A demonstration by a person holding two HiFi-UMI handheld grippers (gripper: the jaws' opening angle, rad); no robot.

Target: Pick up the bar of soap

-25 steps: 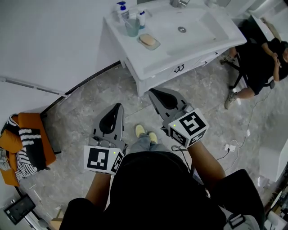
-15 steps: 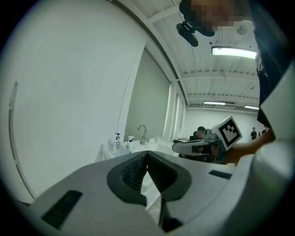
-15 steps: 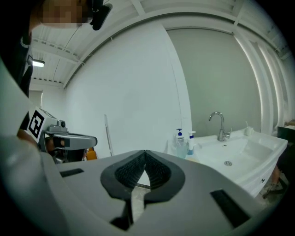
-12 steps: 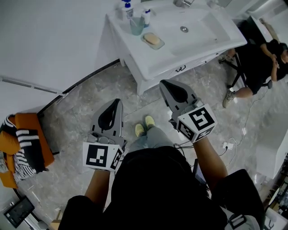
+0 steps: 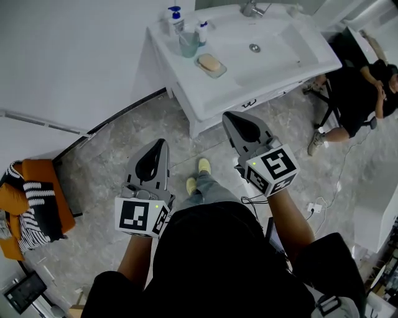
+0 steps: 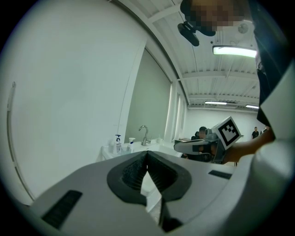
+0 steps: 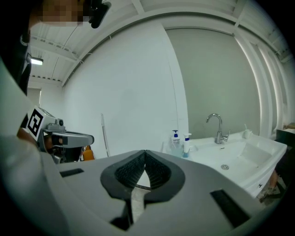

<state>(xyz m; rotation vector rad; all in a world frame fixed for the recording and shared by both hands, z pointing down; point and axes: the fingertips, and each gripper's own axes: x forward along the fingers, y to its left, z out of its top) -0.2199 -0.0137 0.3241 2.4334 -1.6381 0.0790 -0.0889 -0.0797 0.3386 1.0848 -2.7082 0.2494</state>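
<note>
**A:** How are the tongs held?

**B:** The left tongs (image 5: 163, 144) are seen closed, pad against pad, with nothing between them. The right tongs (image 5: 227, 116) are likewise pressed together and empty. Both are held near the middle of the head view, well apart from the task's thing.

**A:** Where is the bar of soap (image 5: 209, 62) found?

**B:** It is seen in the upper middle of the frame, laid flat in a pale dish (image 5: 220, 70). The dish is set on the white tabletop (image 5: 227, 87), left of the basin (image 5: 273, 43). A tinted cup (image 5: 188, 44) and two pump bottles (image 5: 175, 17) are placed just beside it.

**A:** How is it expected to handle?

**B:** A light, stiff bar is judged likely, and a slippery one if wet, though wetness cannot be made out. Its edges look rounded, so a squeezed bar may be shot out sideways.

**A:** Where should it be taken?

**B:** The long sides are favoured, gripped across the short width and above the dish's rim. The dish may be dragged along if it is caught.
</note>
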